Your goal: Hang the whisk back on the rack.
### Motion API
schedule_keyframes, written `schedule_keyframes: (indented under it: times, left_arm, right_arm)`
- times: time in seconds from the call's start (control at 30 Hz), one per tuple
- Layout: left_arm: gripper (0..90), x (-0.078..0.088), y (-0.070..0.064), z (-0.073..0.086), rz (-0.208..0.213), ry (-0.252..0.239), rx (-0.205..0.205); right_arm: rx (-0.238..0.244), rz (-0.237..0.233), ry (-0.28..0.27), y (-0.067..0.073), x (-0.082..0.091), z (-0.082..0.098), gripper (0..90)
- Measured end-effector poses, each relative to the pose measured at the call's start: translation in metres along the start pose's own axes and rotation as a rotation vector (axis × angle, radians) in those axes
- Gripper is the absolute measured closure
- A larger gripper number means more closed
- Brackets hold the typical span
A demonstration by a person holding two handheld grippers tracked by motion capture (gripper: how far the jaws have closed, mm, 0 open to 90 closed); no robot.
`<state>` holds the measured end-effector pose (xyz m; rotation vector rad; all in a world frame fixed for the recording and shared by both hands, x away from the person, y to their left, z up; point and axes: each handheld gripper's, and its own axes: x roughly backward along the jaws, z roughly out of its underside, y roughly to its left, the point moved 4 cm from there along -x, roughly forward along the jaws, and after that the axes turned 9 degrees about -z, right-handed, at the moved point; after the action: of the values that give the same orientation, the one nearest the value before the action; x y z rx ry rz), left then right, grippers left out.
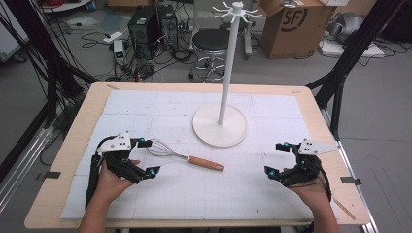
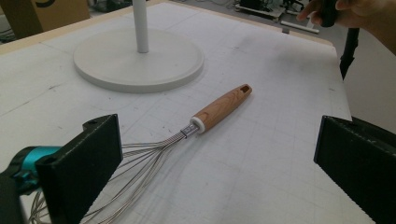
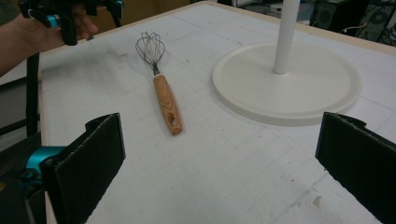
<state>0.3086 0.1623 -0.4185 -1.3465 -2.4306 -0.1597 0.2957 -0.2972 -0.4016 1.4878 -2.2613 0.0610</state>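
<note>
Lying flat on the white gridded surface (image 1: 272, 194) in front of the round base of the white stand (image 1: 220, 125), the whisk (image 1: 182, 156) is bracketed at its thin wire loops by the left tongs (image 1: 147, 156), which are spread wide and grip nothing. The smooth tapered wooden handle should be favoured over the springy wires. The right tongs (image 1: 275, 158) are held wide open and empty, well apart.

Wire whisk (image 1: 187, 156), wooden handle – lying flat, on white mat, unheld
</note>
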Motion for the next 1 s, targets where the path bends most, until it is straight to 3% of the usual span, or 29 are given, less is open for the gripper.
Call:
schedule_keyframes:
  times: [0.3,0.5,0.9,1.0]
  left_arm:
    - [1.6,-0.001,-0.002,0.000,-0.022,0.025,-0.018]
    - [1.6,-0.007,-0.006,-0.002,-0.031,0.055,-0.025]
    - [1.6,-0.046,-0.018,-0.029,-0.006,0.161,-0.117]
    - [1.6,-0.057,-0.019,-0.030,-0.001,0.210,-0.134]
  right_arm:
    - [-0.013,0.029,0.035,-0.005,-0.005,0.004,0.6]
    - [-0.014,0.031,0.024,-0.006,-0.003,0.006,0.6]
    - [-0.016,0.042,0.022,-0.007,0.000,0.007,0.6]
    - [-0.015,0.041,0.024,-0.007,0.000,0.007,0.6]
